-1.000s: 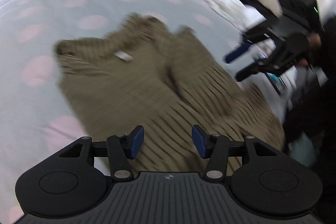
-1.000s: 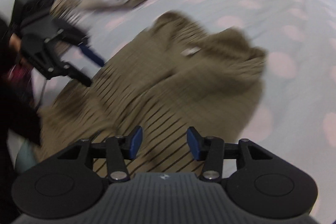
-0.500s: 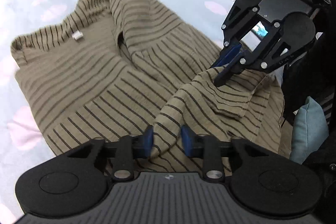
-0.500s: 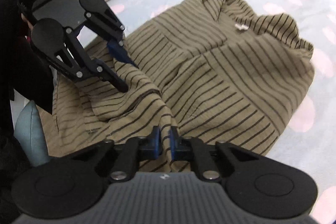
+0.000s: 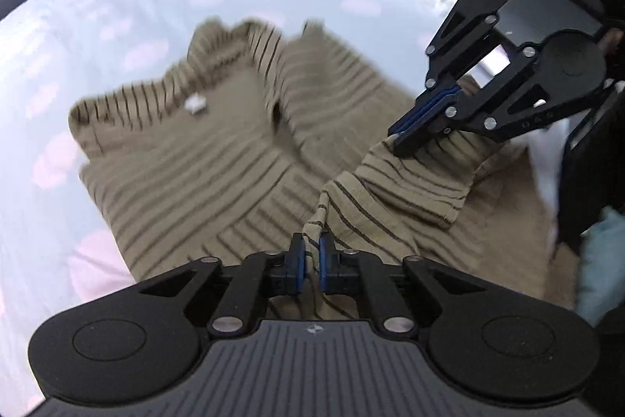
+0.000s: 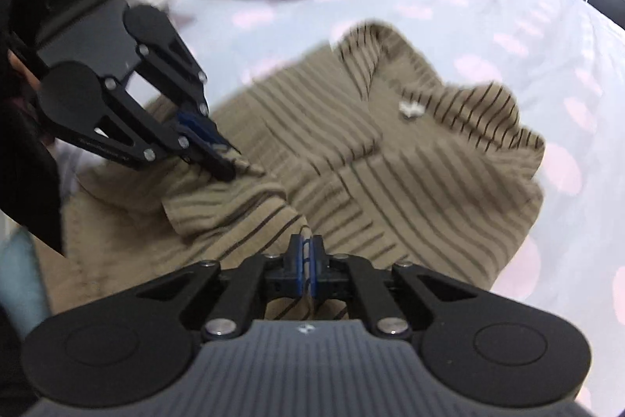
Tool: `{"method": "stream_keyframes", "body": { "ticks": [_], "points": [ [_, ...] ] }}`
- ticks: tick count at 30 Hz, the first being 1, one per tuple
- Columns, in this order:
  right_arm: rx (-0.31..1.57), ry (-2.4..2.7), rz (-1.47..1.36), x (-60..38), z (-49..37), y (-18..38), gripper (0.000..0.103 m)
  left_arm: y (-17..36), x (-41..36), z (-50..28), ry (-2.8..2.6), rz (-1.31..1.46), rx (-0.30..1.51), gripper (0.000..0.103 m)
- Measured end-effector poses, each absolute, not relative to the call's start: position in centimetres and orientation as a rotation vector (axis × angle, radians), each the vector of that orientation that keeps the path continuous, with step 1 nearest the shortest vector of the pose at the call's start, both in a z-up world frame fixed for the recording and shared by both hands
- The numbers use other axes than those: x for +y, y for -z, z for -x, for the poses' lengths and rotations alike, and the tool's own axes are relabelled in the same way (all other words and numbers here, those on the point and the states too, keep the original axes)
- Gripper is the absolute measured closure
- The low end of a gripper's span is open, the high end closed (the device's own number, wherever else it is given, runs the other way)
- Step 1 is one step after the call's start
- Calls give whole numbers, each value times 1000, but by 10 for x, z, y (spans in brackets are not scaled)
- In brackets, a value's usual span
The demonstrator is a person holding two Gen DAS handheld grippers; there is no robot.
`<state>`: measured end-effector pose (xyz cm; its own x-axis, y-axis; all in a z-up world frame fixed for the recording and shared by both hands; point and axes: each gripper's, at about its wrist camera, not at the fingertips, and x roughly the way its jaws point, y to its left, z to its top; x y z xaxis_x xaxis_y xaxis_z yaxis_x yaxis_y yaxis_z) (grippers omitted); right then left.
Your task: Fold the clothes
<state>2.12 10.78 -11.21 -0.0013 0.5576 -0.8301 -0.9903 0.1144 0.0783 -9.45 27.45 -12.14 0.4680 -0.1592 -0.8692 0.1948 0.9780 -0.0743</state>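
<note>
Both tongs clamped on the striped top's near hem, ready for the fold.

In the left wrist view my left tongs (image 5: 310, 256) sit at bottom centre, their jaws just closed on a pinch of the olive striped top (image 5: 203, 174); the right tongs (image 5: 406, 143), at middle right, bite the same hem further along. The right wrist view agrees: right tongs (image 6: 308, 260) clenched on the cloth at bottom centre, left tongs (image 6: 228, 167) gripping at middle left. The top lies spread on the pale bed (image 5: 117, 6), its collar and white label (image 6: 410, 109) towards the upper part of the frame. I judge the grasp done and the fold itself not begun. Next I should lift both corners together and carry them towards the collar, keeping the hem taut and level between the two grips.
</note>
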Motion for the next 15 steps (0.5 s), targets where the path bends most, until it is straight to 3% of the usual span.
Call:
{"method": "stream_keyframes", "body": {
  "ticks": [2, 4, 6, 8, 10, 12, 15],
  "points": [
    [856, -1349, 683, 111, -18, 119, 90, 124, 271, 95, 218, -57, 1075, 84],
    [834, -1341, 692, 106, -16, 118, 64, 120, 270, 97, 211, -77, 1056, 70],
    [826, -1337, 647, 102, -22, 109, 61, 113, 277, 99, 184, -49, 1021, 53],
    [823, -1323, 592, 99, -31, 99, 54, 103, 288, 99, 150, 4, 989, 53],
    [810, -1289, 528, 96, -40, 87, 37, 94, 303, 96, 105, 50, 963, 52],
    [809, -1249, 475, 94, -54, 80, 29, 89, 320, 92, 43, 86, 952, 51],
    [838, -1170, 418, 90, -79, 73, 27, 89, 351, 83, -50, 161, 951, 50]
  ]
}}
